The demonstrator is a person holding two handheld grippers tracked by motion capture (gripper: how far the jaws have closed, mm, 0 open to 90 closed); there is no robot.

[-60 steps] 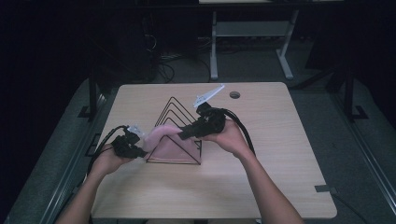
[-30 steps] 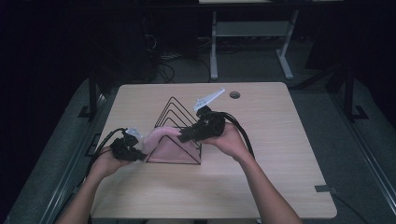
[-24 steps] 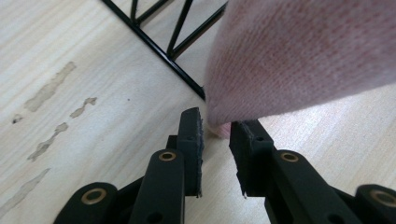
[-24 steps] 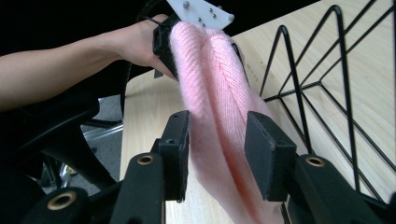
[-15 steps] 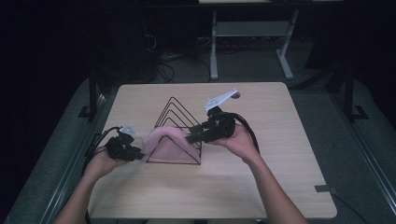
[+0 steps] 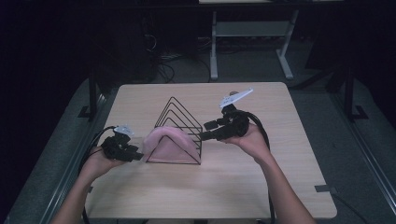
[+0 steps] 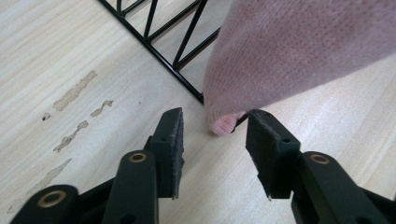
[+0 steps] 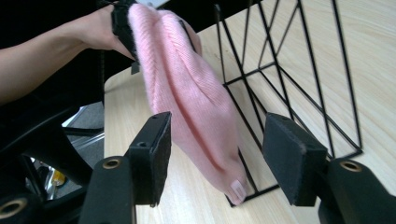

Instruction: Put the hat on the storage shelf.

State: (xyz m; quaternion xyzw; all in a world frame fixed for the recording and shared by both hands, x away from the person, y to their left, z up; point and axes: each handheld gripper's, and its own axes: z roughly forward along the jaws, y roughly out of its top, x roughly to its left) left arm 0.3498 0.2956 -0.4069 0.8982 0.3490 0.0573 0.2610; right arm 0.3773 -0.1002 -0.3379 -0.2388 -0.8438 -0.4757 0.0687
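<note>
A pink knit hat (image 6: pixel 167 143) is draped over the front of a black wire rack (image 6: pixel 179 113) in the middle of the wooden table (image 6: pixel 280 177). My left gripper (image 6: pixel 136 156) lies low at the hat's left end. In the left gripper view it (image 7: pixel 215 116) is open, with the hat's edge (image 7: pixel 289 51) just ahead of the jaws. From the right, my right gripper (image 6: pixel 208 130) points at the rack. It (image 8: pixel 218 120) stands open, and the hat (image 8: pixel 187 93) hangs on the rack (image 8: pixel 299 88) between and beyond the jaws, not gripped.
Pale worn patches (image 7: pixel 74 93) mark the tabletop left of the rack. A piece of grey tape (image 6: pixel 323 188) sits near the table's front right corner. Beyond the far edge stand the white legs of another desk (image 6: pixel 214 46) and loose cables (image 6: pixel 161 56) on the floor.
Both grippers have drawn back a little from the hat, the right one to the right and the left one to the left. The hat has stayed draped on the rack.
</note>
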